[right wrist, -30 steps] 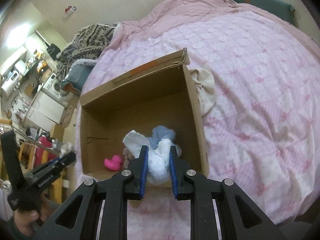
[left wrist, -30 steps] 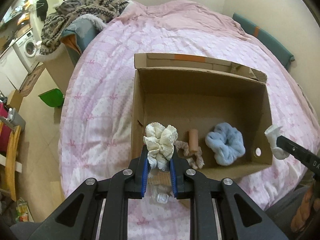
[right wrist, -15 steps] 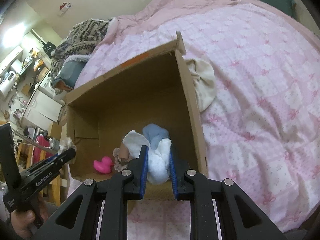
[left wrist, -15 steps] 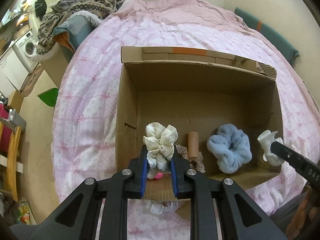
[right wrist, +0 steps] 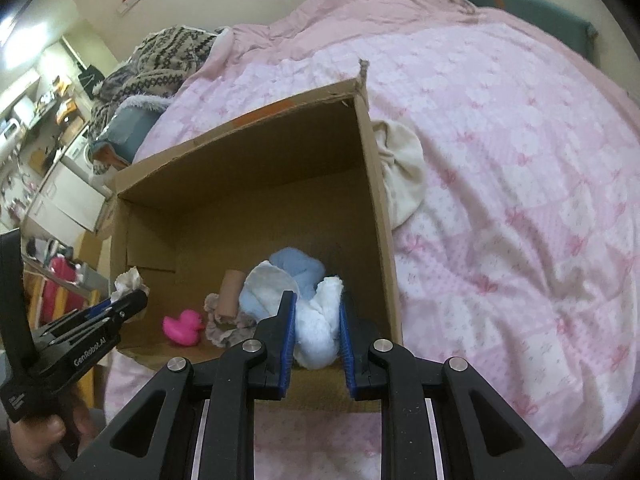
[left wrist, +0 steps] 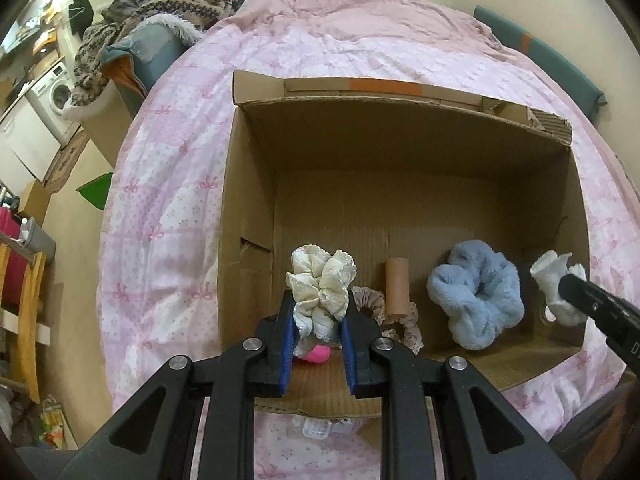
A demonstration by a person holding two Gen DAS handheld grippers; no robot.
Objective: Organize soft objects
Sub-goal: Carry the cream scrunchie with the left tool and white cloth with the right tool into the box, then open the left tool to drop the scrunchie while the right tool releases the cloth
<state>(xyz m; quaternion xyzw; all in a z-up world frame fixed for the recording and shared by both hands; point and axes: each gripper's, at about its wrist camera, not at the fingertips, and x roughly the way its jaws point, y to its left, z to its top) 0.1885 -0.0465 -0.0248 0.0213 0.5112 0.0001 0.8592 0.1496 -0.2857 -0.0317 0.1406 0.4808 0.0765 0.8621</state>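
An open cardboard box [left wrist: 248, 184] [right wrist: 376, 184] sits on a pink bedspread. My left gripper [left wrist: 318, 312] is shut on a cream frilly scrunchie [left wrist: 322, 284], held over the box's near left corner. My right gripper [right wrist: 318, 312] is shut on a white soft cloth [right wrist: 318, 328] over the box's near right corner; its tip [left wrist: 576, 292] with the cloth shows at the right in the left wrist view. On the box floor lie a fluffy blue scrunchie [left wrist: 476, 300], a beige scrunchie [left wrist: 404, 324], a brown cardboard tube [left wrist: 396, 286] and a pink rubber duck [right wrist: 182, 326].
A cream cloth [right wrist: 404, 168] lies on the bedspread [right wrist: 520, 200] against the box's right outer wall. A patterned knit blanket [left wrist: 168, 0] is piled at the far left of the bed. A washing machine [left wrist: 52, 96] and floor clutter stand to the left.
Both grippers have come lower and nearer over the box with their loads still held. The pink duck has come into sight beneath the left gripper.
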